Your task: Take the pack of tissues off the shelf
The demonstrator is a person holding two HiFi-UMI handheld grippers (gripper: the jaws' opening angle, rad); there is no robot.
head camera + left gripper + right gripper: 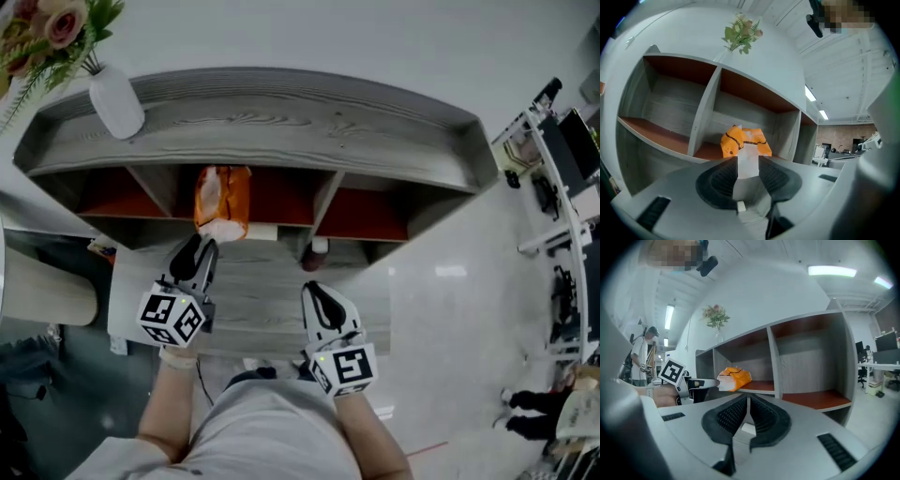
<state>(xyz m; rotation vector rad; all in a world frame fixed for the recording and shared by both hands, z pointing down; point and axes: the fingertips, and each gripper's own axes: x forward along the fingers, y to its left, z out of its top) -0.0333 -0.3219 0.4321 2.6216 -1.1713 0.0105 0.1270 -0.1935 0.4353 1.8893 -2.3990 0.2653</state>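
Note:
An orange pack of tissues (223, 202) with a white end lies at the front edge of the middle compartment of the grey shelf unit (281, 122), sticking out over the edge. My left gripper (200, 247) reaches up to it from below. In the left gripper view the pack (745, 140) has its white end between the open jaws of the left gripper (748, 161). From the right gripper view, the left gripper (701, 383) meets the pack (735, 377) at its white end. My right gripper (314, 291) hangs back lower right, shut and holding nothing (747, 401).
A white vase (114, 98) with flowers stands on the shelf top at the left. A small reddish item (319, 248) sits on the lower board by a divider. Racks and desks (562, 169) line the right side. A person (640, 357) stands far off.

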